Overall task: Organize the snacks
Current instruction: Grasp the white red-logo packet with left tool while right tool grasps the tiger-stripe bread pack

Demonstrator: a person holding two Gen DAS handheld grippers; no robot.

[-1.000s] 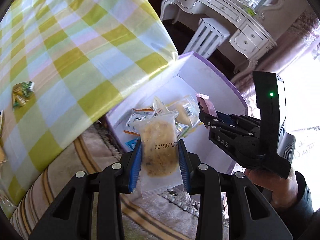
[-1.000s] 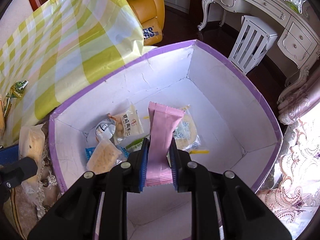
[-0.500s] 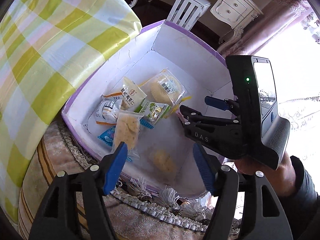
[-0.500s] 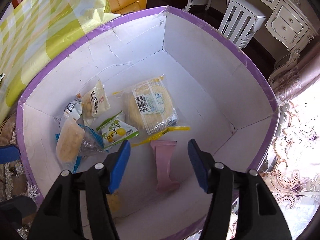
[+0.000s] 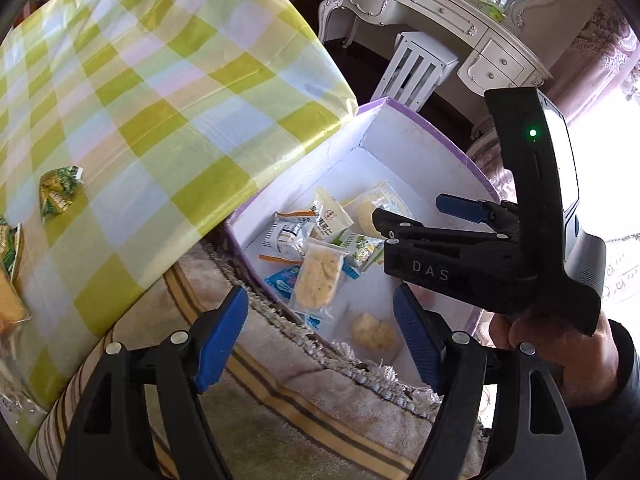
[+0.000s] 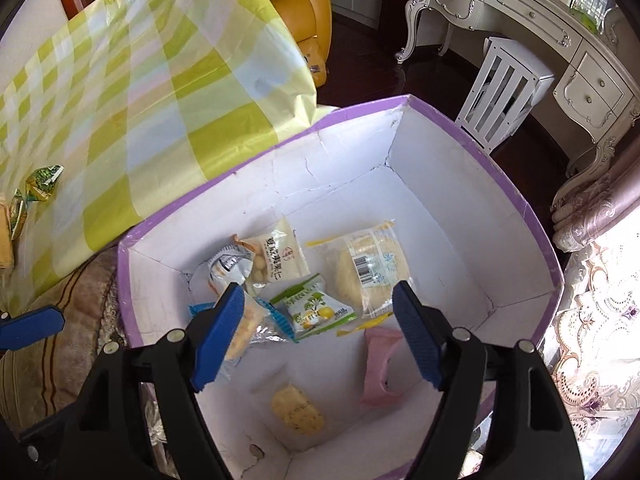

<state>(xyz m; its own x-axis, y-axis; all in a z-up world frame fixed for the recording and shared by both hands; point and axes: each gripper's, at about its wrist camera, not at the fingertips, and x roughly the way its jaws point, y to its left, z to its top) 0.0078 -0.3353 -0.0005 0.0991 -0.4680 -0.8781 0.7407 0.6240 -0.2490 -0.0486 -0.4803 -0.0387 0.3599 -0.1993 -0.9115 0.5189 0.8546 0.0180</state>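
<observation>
1. Landmark: white box with purple rim (image 6: pixel 516 196), open at the top, standing on a striped fringed rug (image 5: pixel 280 392) beside the drooping edge of a yellow-green checked tablecloth (image 5: pixel 152 92).
2. Left gripper (image 5: pixel 320 336): jaws have just been opening and now stand wide, nothing between the blue pads. It hangs over the box's near rim, angled steeply down.
3. Right gripper (image 6: pixel 318 336): jaws have likewise just been opening, now wide, empty. It is above the box interior, pointing down at the floor of the box. In the left wrist view it shows at the box's right side, held by a hand (image 5: pixel 560 356).
4. Pink wrapper (image 6: pixel 380 368): lies loose on the box floor, below the right-hand pad, touching neither pad.
5. Clear pouch with crumbly yellow cake (image 5: pixel 318 280): lies inside the box near its left wall, resting on a blue packet (image 5: pixel 282 282).
6. Small round yellow cake (image 6: pixel 297 408): on the box floor, toward the near wall.
7. Further in from the near wall: green-and-white lemon packet (image 6: pixel 314 308), large clear pack with barcode (image 6: pixel 368 268), white nut pouch (image 6: pixel 276 256), crumpled white-orange packet (image 6: pixel 226 268).
8. Outside the box, on the tablecloth: green foil packet (image 5: pixel 58 188), well apart from the box.
</observation>
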